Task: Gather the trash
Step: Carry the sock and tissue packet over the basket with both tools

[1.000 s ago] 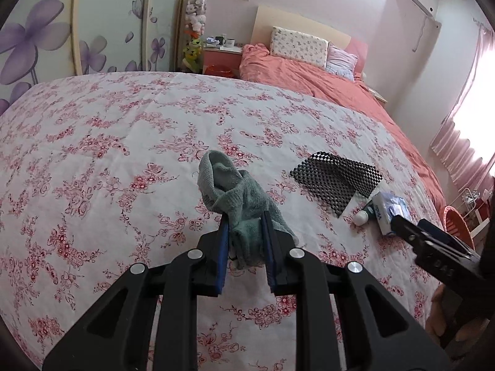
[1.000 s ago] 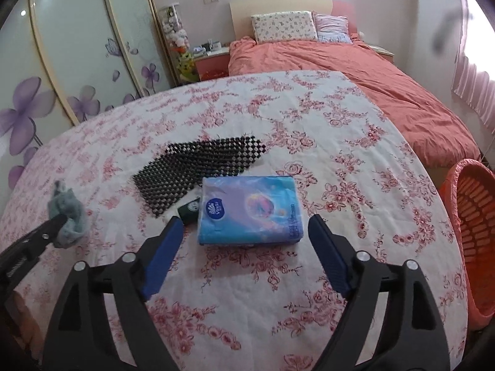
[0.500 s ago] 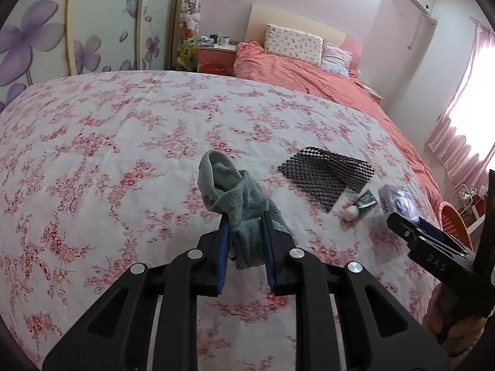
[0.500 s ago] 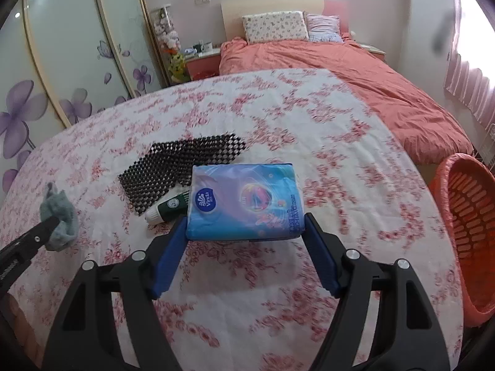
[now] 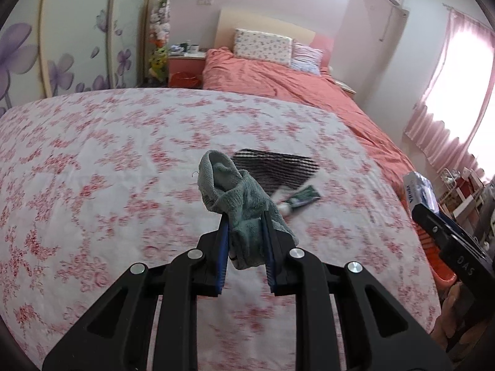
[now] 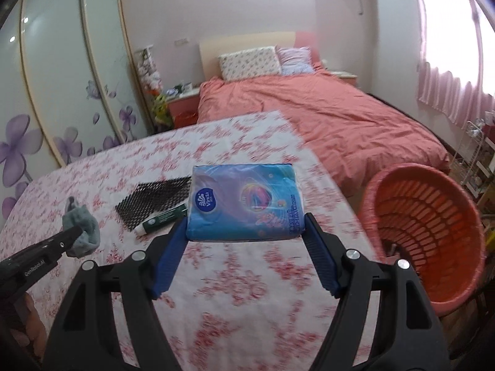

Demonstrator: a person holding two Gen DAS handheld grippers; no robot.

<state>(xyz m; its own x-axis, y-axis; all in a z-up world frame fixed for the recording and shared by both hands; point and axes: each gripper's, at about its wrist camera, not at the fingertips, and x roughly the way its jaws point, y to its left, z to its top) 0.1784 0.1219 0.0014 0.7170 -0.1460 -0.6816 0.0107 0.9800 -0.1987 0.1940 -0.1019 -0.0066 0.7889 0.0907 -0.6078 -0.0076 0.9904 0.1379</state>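
Daylight blows out the curtained window [image 5: 458, 99] at the right of both views, while the floral bedspread [image 6: 235, 278] smears with motion blur inside dark fisheye corners.

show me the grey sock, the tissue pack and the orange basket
grey sock [image 5: 238, 198], left wrist view, bunched middle above the claw
tissue pack [image 6: 244, 204], right wrist view, centre of its blue face
orange basket [image 6: 433, 228], right wrist view, inner slotted wall
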